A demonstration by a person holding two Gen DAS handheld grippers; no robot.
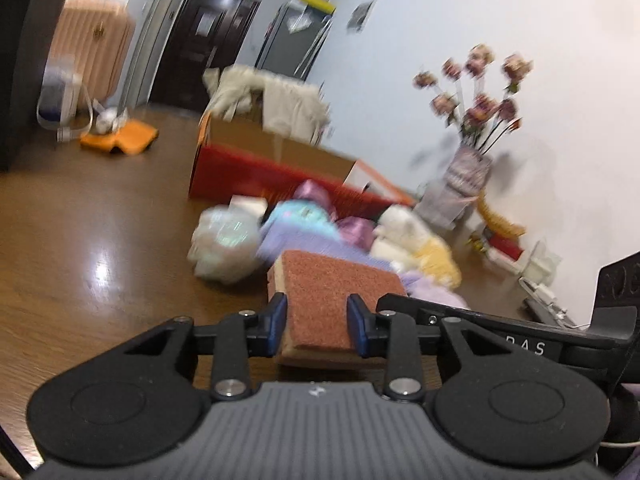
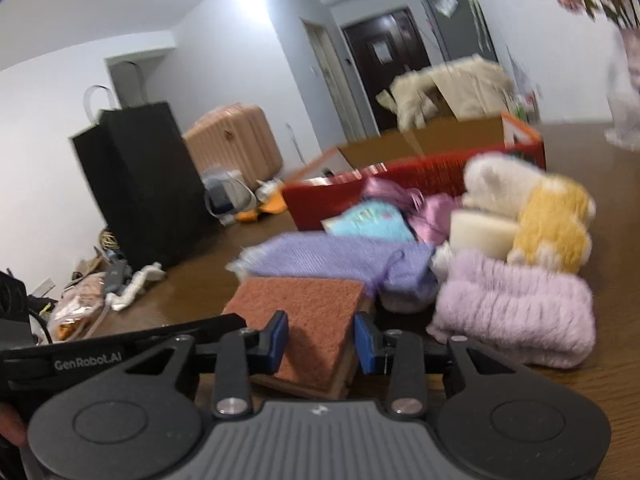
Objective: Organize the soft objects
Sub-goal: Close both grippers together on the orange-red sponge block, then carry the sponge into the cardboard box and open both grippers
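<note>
A brown scouring sponge with a yellow underside sits between the fingers of my left gripper, which is shut on its near end. My right gripper is shut on what looks like the same sponge, from beside the left one. Behind it on the brown table lies a pile of soft things: a purple knitted cloth, a lilac fluffy piece, a yellow and white plush, a light blue cloth, pink satin fabric and a white mesh puff.
A red cardboard box with open flaps stands behind the pile, cream fabric draped on a box beyond it. A vase of dried flowers stands at the right by the wall. A black paper bag stands at the left.
</note>
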